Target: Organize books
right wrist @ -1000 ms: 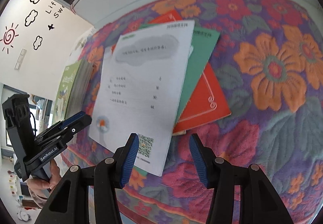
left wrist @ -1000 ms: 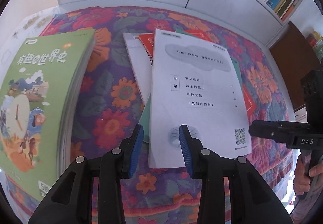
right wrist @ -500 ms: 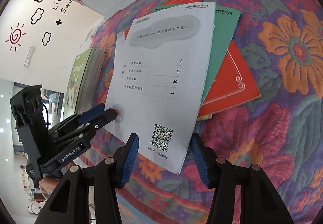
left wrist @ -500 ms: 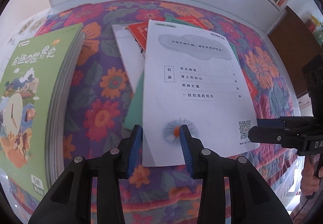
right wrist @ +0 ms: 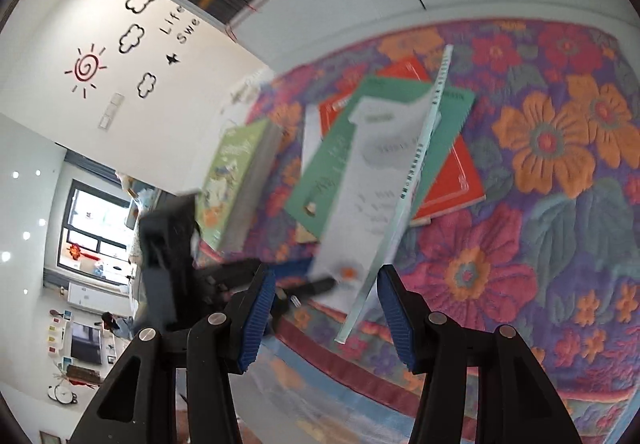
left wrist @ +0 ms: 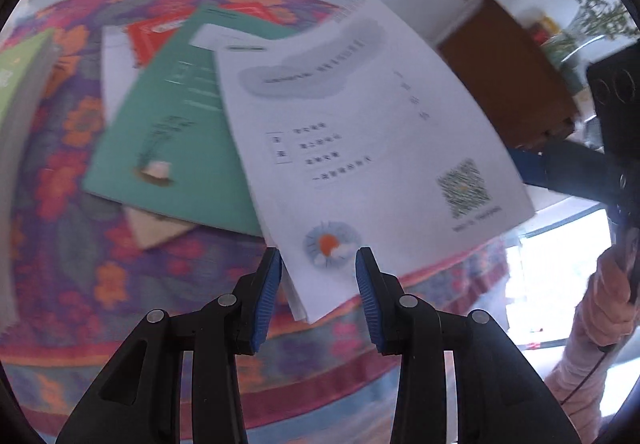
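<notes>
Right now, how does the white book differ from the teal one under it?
The white book is tilted up off the pile, its near edge raised; the teal book lies flat on the floral cloth. The white book's near corner sits between the left gripper fingers; the teal one is untouched. The white cover shows a QR code; the teal does not. Both are thin paperbacks.

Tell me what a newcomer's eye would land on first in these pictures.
First, the white booklet, tilted up off the pile in the middle of the scene, its near edge between the fingers of the left gripper; from the right gripper it shows almost edge-on. Next, the loud flowered bedspread under everything. Then the green book and red book left lying flat beneath the raised booklet.
</notes>
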A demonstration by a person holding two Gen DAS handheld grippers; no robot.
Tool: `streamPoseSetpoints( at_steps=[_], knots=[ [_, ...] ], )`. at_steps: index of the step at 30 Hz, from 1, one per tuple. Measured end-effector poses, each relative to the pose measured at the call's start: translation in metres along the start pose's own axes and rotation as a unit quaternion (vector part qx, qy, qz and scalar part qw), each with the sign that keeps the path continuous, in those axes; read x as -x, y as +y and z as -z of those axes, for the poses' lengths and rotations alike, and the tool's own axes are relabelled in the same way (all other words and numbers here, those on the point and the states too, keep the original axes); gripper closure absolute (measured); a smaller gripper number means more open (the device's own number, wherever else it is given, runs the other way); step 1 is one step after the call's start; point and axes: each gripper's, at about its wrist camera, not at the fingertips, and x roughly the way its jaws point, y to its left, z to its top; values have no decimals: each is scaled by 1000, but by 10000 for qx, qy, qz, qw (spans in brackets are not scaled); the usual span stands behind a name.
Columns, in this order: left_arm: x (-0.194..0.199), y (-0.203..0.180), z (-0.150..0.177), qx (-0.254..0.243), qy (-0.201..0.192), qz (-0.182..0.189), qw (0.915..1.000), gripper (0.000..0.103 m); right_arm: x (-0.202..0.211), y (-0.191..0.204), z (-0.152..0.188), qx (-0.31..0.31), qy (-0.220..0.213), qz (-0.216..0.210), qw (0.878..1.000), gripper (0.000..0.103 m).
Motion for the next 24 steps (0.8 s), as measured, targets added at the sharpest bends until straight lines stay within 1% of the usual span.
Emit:
streamPoseSetpoints(
  at_steps=[2,3,5,6,10,13,14,16,17,18,19,20,21,22,24],
  knots=[
    [-1,5,1,173,-56,216,9996,68,-1,6,-4,54,5,-80,10000,50],
    [0,10,3,298,-115,341,9989,68,-5,10,-7,63,49,-190,9998,50],
    [2,26,7,578,-190,546,9967,68,-14,23,-12,143,133,-337,9992,50],
    [6,36,11,731,-239,545,9955,68,-18,30,-13,186,166,-383,9990,50],
    [29,71,23,1094,-510,491,9915,69,-43,68,-23,469,417,-795,9949,51],
    [45,96,31,1359,-594,636,9869,69,-72,100,-28,794,571,-860,9915,51],
    [50,100,34,1388,-637,635,9862,69,-84,110,-30,864,644,-920,9899,51],
    [57,105,38,1393,-757,512,9860,69,-99,122,-33,894,736,-1071,9875,51],
    [58,107,40,1448,-765,604,9846,68,-111,130,-35,900,787,-1148,9862,51],
    [58,112,41,1594,-736,792,9813,69,-118,136,-36,933,837,-1151,9854,51],
    [56,113,42,1635,-655,878,9804,69,-129,142,-36,977,922,-1094,9849,51],
    [55,113,42,1579,-539,738,9832,69,-134,145,-37,970,934,-1092,9849,52],
    [52,112,44,1512,-505,703,9847,69,-140,147,-38,965,974,-1057,9849,52],
    [50,110,45,1460,-500,694,9856,69,-142,147,-37,978,984,-943,9858,52],
    [45,105,46,1391,-416,708,9869,69,-140,141,-35,976,973,-849,9868,52]
  ],
)
